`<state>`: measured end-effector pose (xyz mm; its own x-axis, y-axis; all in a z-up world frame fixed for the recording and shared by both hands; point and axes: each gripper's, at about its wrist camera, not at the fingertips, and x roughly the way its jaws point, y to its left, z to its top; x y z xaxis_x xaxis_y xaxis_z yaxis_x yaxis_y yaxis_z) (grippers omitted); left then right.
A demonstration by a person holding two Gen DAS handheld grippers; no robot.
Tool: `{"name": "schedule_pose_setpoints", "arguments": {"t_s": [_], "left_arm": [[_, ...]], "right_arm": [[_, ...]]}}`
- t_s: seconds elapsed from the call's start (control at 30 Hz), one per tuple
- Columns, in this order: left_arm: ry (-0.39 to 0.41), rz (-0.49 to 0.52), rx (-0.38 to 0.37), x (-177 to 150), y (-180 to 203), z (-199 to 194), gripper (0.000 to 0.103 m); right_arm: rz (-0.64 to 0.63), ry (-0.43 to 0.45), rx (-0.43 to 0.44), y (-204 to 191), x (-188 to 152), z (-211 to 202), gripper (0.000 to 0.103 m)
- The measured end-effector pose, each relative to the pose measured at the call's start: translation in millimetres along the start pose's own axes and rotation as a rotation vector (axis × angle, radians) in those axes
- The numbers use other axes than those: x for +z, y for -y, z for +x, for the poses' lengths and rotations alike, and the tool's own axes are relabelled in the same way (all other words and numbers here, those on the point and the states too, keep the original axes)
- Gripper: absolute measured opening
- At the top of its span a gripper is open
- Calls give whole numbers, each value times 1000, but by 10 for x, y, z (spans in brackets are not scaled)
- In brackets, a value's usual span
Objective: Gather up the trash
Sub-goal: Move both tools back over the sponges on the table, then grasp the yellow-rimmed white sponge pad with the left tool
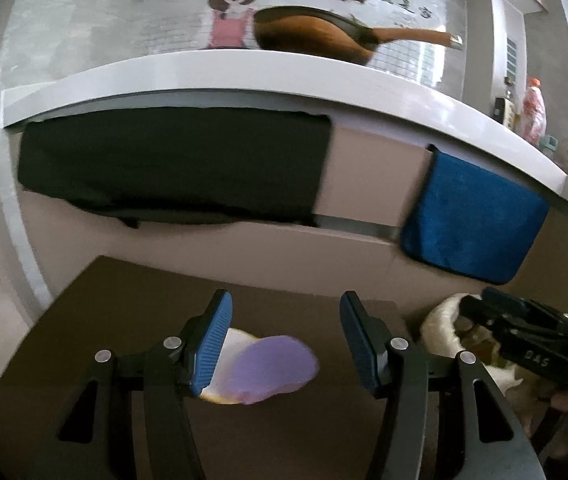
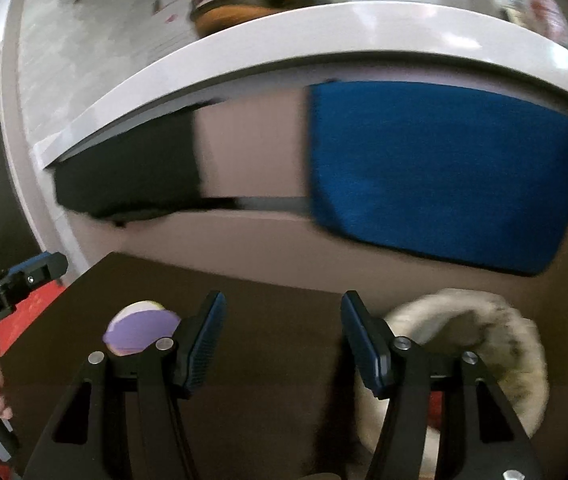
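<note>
The trash nearest to hand is a purple scrap point(image 1: 271, 368), a flat rounded piece with a pale, cream-edged layer curling out from under it; it looks thin and light, like paper or a soft wrapper, though the blur leaves the material uncertain. It lies on the dark brown counter point(image 1: 95, 312), toward the middle and back from its far edge. The left tool point(image 1: 284, 348) is released, jaws spread wide, and the scrap sits between them, its pale edge right at the left blue ribbed pad point(image 1: 213, 344); whether it touches the pad cannot be told. To the right, near the counter's right side, sits a white fluffy basket point(image 2: 500, 336) with a thick, fuzzy rim, probably the place for the trash. The right tool point(image 2: 284, 344) is also released, empty, hanging over bare counter with the scrap off to its left and the basket rim behind its right finger. Beyond the far edge rises a beige cabinet front under a white ledge, with a black cloth point(image 1: 171, 164) and a blue towel point(image 1: 472, 220) draped over it, and a brown pan point(image 1: 316, 32) above. The risk, as I judge it: so thin a piece may slide or fold flat under closing pads, leaving the left tool pinching nothing, or only the upper layer lifting away; the right tool could nudge the soft basket.
</note>
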<state>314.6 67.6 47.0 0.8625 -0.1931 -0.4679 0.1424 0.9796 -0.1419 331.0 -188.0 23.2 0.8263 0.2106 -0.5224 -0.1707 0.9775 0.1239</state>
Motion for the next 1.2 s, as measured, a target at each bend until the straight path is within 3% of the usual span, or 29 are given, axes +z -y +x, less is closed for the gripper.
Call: {"name": "schedule_pose_setpoints", "arguments": {"t_s": [0.33, 0.57, 0.73, 0.87, 0.97, 1.13, 1.2], "left_arm": [[-15, -62, 73, -175, -807, -238, 57], [-43, -90, 109, -251, -1191, -210, 57], [-75, -164, 122, -307, -1518, -93, 57], [-102, -194, 125, -345, -1684, 53, 57], [-126, -201, 105, -379, -1720, 154, 57], [-157, -218, 29, -397, -1697, 299, 57], [-170, -210, -12, -395, -1647, 359, 57]], "right_arm": [[-71, -141, 156, -904, -11, 808, 57], [-144, -242, 236, -1183, -12, 1567, 57], [-145, -324, 305, -1212, -57, 1924, 57], [-150, -386, 369, -1233, -179, 1971, 57], [-200, -393, 387, -1251, -315, 1759, 59], [-290, -436, 452, -1244, -568, 1397, 61], [-332, -405, 441, -1241, -657, 1264, 62]]}}
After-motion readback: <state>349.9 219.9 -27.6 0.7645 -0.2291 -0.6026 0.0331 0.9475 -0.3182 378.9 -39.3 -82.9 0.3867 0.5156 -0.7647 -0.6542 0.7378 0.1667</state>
